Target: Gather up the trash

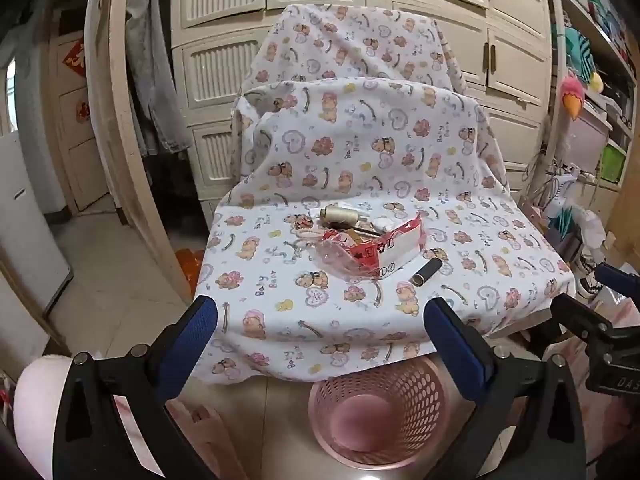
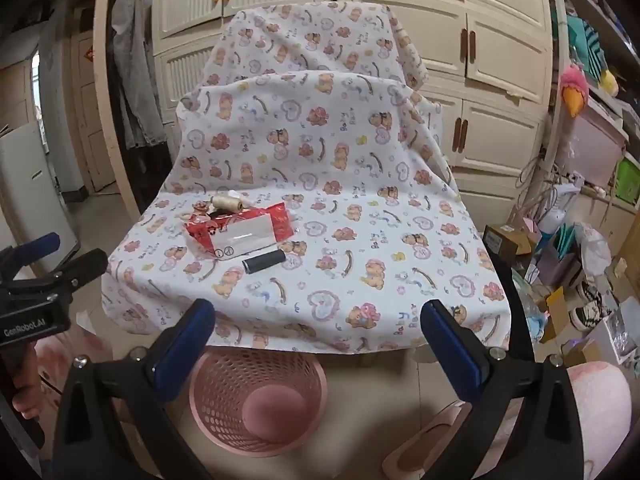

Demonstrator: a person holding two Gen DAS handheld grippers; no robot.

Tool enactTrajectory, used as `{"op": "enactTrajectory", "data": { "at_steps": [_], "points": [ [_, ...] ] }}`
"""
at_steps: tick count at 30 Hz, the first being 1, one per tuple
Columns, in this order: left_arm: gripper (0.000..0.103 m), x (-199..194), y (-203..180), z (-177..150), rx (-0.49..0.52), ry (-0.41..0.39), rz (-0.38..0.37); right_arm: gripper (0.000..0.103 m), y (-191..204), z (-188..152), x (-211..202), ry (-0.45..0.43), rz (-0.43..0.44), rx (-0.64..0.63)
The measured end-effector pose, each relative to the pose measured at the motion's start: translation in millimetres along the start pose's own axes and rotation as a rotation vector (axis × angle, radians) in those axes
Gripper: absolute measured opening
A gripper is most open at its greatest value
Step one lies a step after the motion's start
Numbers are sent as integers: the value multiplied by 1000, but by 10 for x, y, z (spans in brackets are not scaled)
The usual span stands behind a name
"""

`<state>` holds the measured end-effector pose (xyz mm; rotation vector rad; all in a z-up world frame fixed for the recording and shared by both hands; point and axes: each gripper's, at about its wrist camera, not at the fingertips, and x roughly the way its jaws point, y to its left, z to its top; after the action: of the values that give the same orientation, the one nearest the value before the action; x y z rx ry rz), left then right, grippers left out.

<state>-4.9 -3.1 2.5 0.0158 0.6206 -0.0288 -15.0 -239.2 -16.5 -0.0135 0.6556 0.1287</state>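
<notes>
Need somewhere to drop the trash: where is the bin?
The pink mesh bin stands on the floor below the front edge of the cloth-covered seat, low centre in both wrist views.

I hold my left gripper [image 1: 320,320] level with its jaws spread wide, blue-padded fingertips [image 1: 196,332] well apart and gripping nothing. My right gripper [image 2: 316,320] matches it, jaws wide and nothing between its blue pads [image 2: 452,340]. The two sit side by side: the right one shows at the right edge of the left wrist view, the left one at the left edge of the right wrist view.
</notes>
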Motion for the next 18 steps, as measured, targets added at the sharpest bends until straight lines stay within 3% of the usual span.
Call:
{"op": "enactTrajectory", "data": {
  "at_steps": [4,7,10,18],
  "points": [
    [102,64,56,-4,-30,29,46,103,46,-20,-23,-4,2,4],
    [102,46,91,-12,-42,8,69,102,28,-4,-35,-7,-13,25],
    [102,24,125,-36,-53,2,30,103,27,31,-59,-19,-6,31],
    [102,16,170,-18,-59,15,25,103,37,-57,34,26,-8,12]
  ]
}}
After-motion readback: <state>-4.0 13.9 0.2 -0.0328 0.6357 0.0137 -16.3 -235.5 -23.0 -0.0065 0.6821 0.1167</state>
